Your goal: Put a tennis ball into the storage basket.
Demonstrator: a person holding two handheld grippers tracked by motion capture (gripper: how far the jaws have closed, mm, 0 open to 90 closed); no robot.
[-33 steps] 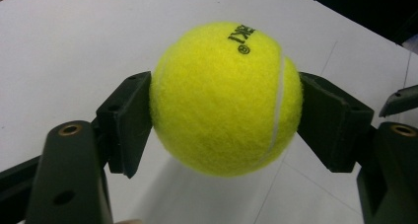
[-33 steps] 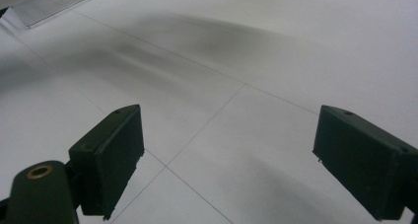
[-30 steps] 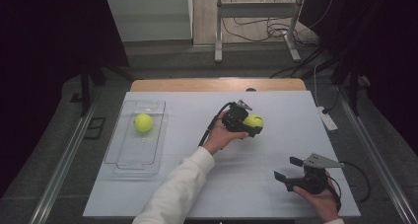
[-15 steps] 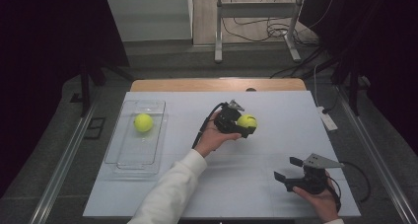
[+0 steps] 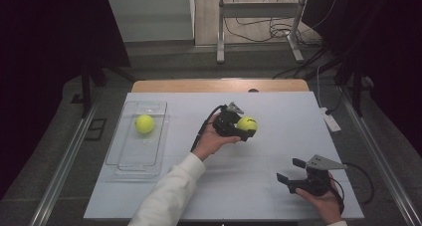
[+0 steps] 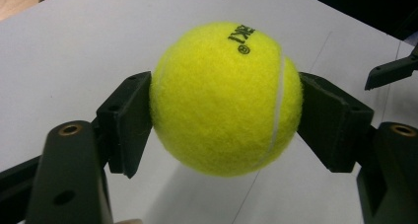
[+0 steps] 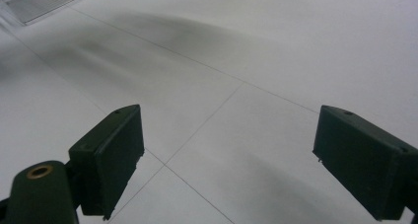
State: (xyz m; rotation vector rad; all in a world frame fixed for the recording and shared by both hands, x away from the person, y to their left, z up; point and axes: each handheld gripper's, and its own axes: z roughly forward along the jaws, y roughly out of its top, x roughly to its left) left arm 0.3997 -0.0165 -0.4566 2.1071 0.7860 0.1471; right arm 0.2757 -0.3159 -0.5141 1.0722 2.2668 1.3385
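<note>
At about nine o'clock on the white table (image 5: 259, 186) lies a clear tray (image 5: 124, 161) with one tennis ball (image 5: 145, 124) in it. Near the centre, the left gripper (image 5: 244, 129) is clamped on a second tennis ball (image 5: 247, 124) above the table. At five o'clock, the right gripper (image 5: 291, 170) has its jaws spread apart, holding nothing.

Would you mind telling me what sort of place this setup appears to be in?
Probably a lab or a recording workspace, not a home. A white table stands among dark surroundings, loose cables lie on the floor behind by a metal stand, and a power strip sits at the table's right edge.
</note>
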